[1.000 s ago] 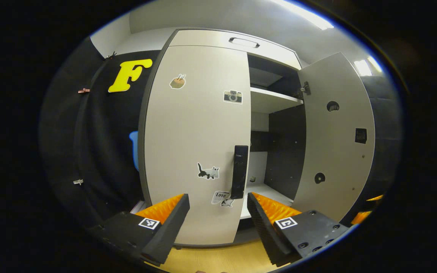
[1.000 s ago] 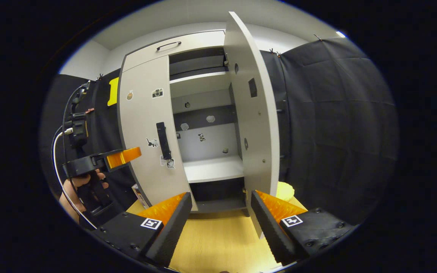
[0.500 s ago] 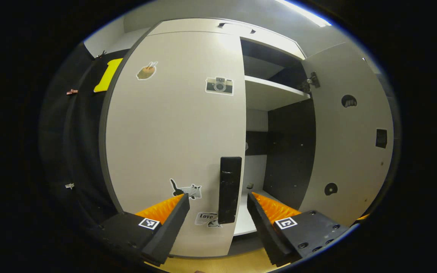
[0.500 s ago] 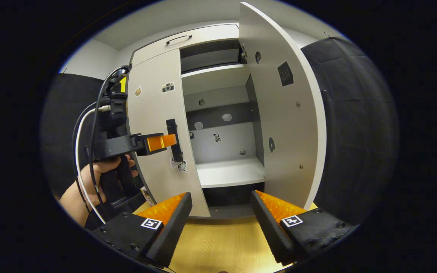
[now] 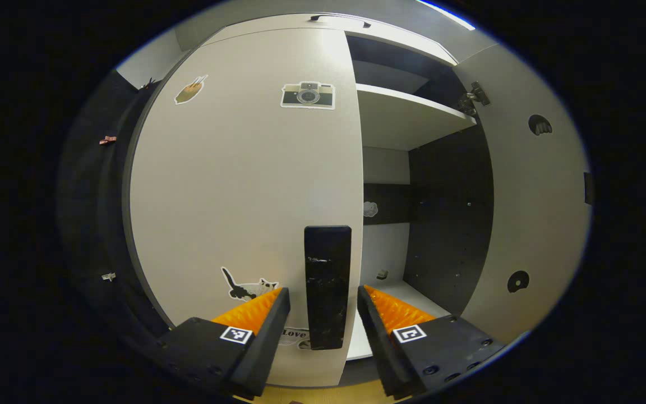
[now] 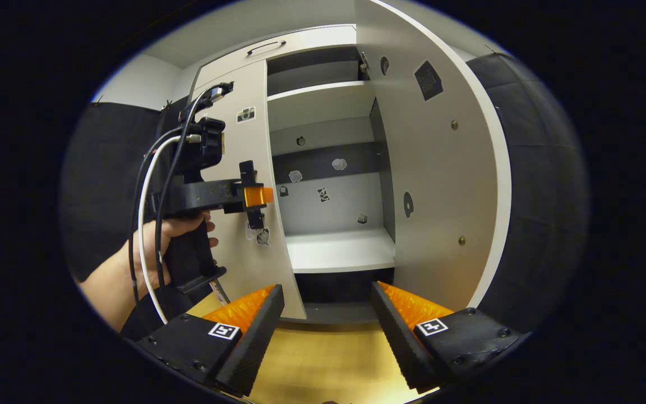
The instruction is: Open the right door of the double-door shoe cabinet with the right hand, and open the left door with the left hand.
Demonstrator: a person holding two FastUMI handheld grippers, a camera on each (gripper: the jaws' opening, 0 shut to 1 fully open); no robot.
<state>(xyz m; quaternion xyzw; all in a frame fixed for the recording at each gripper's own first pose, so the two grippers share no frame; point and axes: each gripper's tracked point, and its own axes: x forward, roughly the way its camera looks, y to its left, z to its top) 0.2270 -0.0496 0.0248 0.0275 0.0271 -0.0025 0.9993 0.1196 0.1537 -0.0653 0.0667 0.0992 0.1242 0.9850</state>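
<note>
Left tongs (image 5: pixel 318 300), spread wide, had closed in until the left door's handle (image 5: pixel 327 286) sat between them; right door (image 6: pixel 441 185) swung open, right tongs (image 6: pixel 327 297) spread, idle.

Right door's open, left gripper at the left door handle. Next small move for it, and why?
Probably ease the left gripper slightly further forward, then close. In the left gripper view the black handle stands between the open jaws, which do not press on it, and the left door looks shut. The right door is already swung wide, with the right gripper open and off it.
</note>
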